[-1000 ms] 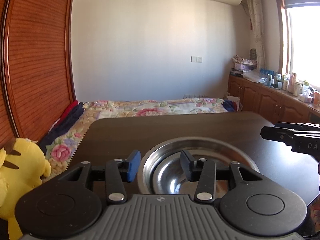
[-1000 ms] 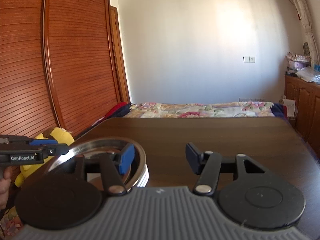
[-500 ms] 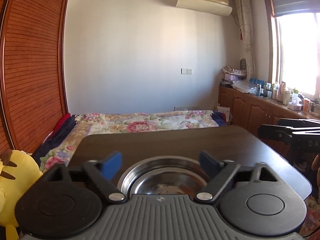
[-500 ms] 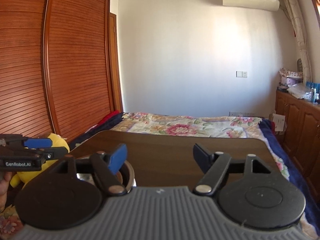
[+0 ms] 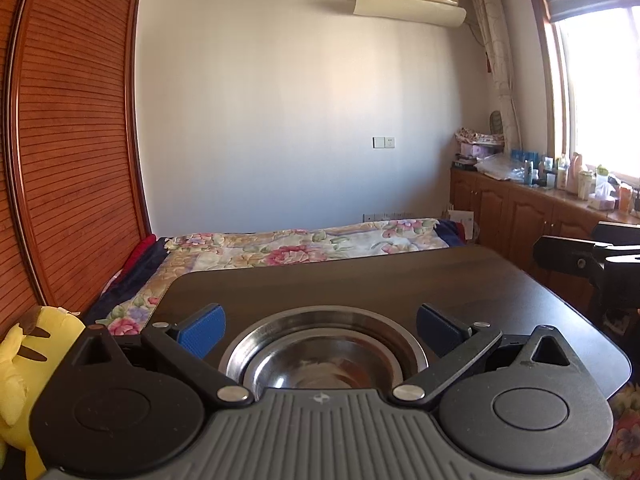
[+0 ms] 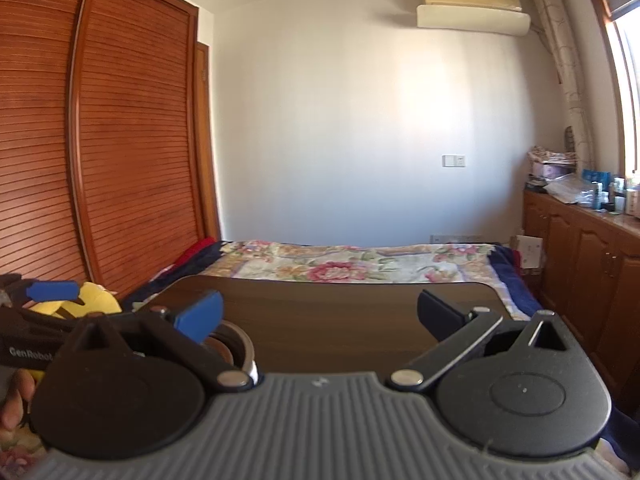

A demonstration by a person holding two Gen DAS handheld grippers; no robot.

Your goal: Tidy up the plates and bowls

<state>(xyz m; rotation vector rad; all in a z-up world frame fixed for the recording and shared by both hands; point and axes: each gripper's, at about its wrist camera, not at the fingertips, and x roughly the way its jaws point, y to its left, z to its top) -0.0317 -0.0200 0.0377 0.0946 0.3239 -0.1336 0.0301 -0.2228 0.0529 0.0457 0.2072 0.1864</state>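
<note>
The desk [image 5: 400, 280] is a dark wooden top that runs ahead of both tools toward the flowered bed [image 5: 312, 242] beyond its far edge. Its near edge is hidden under the tool bodies, and that is the first risk: I cannot tell how close the bowls sit to it, so a careless nudge could push them off. The steel bowls [image 5: 326, 354], what looks like a smaller one nested in a larger, rest on the desk directly in front of the left tool [image 5: 320, 326], between and below its two pads. That tool's jaws are opening and now stand wide, clear of the rim on both sides, gripping nothing. A forward dip here would knock a pad against the rim and slide the polished metal. The right tool [image 6: 318, 314] is also opening wide and empty, with the bowls just beside its left pad, at its lower left. Swinging it leftward could clip the rim or the left tool, which lies close there. Sun glare on the steel may also mislead any later grasp.
</note>
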